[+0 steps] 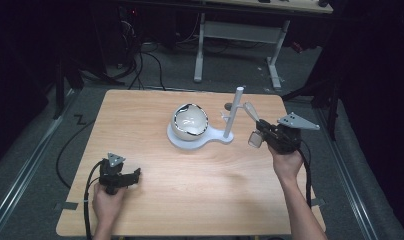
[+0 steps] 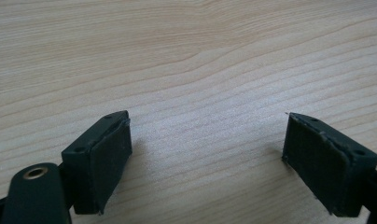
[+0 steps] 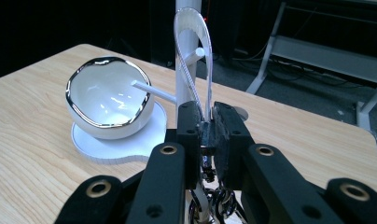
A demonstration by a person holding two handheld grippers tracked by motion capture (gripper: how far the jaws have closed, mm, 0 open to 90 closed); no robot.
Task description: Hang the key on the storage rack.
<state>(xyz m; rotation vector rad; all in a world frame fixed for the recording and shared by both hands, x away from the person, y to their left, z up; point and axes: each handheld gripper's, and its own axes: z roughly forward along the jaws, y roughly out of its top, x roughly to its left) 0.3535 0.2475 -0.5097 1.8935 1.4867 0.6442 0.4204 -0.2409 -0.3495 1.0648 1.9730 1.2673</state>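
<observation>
Now | right tool (image 3: 206,126) clamps clear spoon (image 3: 192,56) (beside white stand (image 1: 233,112)) | left tool (image 2: 207,154) wide, over table (image 2: 186,56)

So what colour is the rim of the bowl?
Shiny silver on a white bowl; the right gripper view shows it best.

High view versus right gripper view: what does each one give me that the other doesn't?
High view alone: the left tongs open, low over the table, and the whole stand. Right gripper view alone: a close look at the right tongs shut on the clear spoon, its bowl up by the post. Both: the white bowl on the stand's base.
</observation>
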